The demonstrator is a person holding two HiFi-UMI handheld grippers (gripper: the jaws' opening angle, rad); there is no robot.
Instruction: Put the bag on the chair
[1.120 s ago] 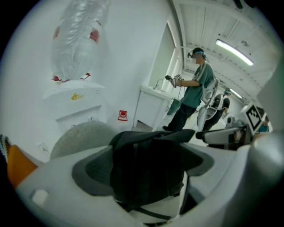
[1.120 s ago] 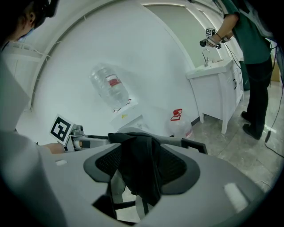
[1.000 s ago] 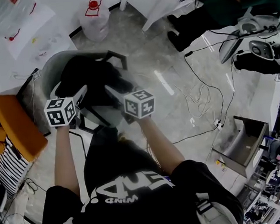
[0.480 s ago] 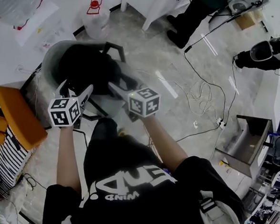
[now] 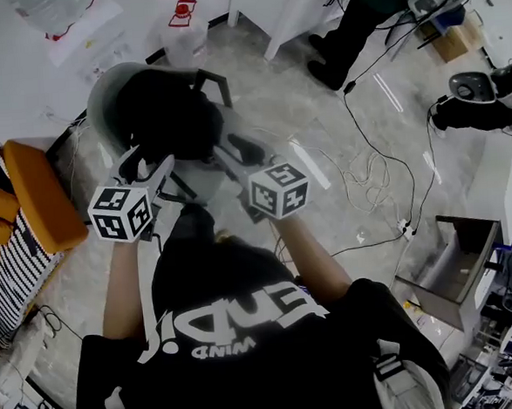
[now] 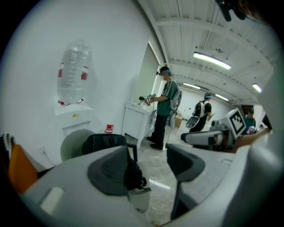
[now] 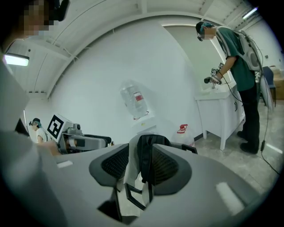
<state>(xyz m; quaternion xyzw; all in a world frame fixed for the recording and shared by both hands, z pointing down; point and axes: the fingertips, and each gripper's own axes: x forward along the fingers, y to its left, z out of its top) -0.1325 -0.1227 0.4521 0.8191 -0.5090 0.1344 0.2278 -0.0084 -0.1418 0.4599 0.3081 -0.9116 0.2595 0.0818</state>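
Bag (image 5: pixel 167 118) rested on chair (image 5: pixel 99 92), placement apparently complete. Left gripper (image 5: pixel 147 166), right gripper (image 5: pixel 239 152) hovered just beside, both empty, jaws closing but apart. Only pulling back seemingly remained.

This looks like a robotics lab or data-collection room. It has bare white walls (image 6: pixel 111 66), strip lights (image 6: pixel 211 60) overhead and a polished stone floor (image 5: pixel 276 110). Right of the chair (image 5: pixel 108 91), loose cables (image 5: pixel 367 161) trail to a power strip (image 5: pixel 402 227). Beyond the chair, people (image 6: pixel 166 104) in headsets and backpacks work by a white table (image 6: pixel 133 115).
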